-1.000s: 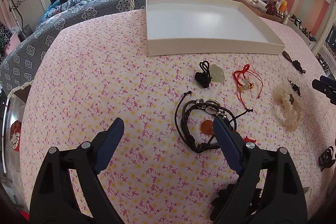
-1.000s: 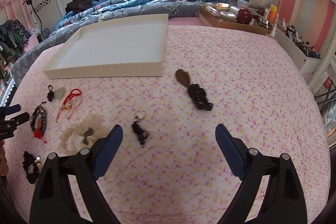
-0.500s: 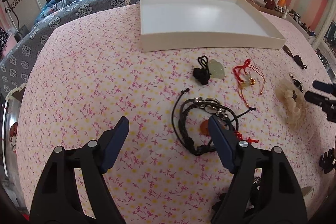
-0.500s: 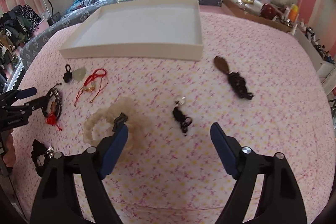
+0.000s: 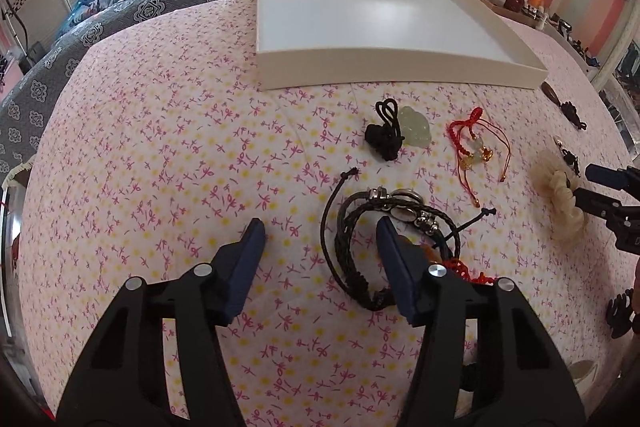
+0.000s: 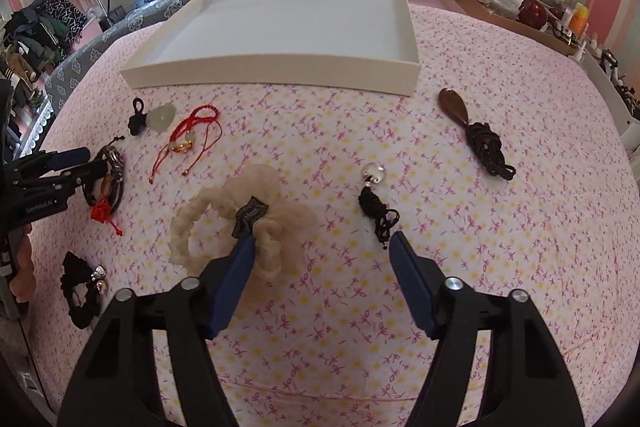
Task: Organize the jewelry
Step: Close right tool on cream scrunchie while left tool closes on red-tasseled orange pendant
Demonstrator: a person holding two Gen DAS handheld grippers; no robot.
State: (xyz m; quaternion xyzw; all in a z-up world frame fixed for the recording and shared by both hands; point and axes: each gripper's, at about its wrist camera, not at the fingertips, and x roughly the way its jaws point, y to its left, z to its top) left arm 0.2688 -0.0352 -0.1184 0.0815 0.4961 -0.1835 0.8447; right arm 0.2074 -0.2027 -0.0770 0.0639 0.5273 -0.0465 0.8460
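- The bed cover point(image 5: 160, 155), pink with a small flower print, serves as the work surface, and all the jewelry lies spread on it in plain reach.
- The white tray point(image 6: 280, 23) sits at the far side, bare inside; it looks like the place meant to receive the pieces, which is likely why everything is laid out just in front of it.
- The cream scrunchie point(image 6: 240, 223) is the bulkiest item. The right gripper point(image 6: 320, 247) hovers over its near edge with jaws closing, the left pad over the fluff and the right pad beside the black cord with a clear bead point(image 6: 374, 195); nothing is pinched yet.
- The black braided bracelet point(image 5: 360, 227) lies in a loose coil with a red tassel. The left gripper point(image 5: 320, 239) straddles 1 side of the coil, jaws closing, so the braid sits between the pads, though whether a pad already touches it is hard to tell from this angle.
- The brown pendant on black cord point(image 6: 476, 131) rests well apart on the right.
- The black scrunchie point(image 6: 82, 287) lies near the person's hand.
- The red string bracelet point(image 5: 476, 147) lies between the braided bracelet and the tray.
- The pale green pendant point(image 5: 414, 125) with its black knot touches nothing else.
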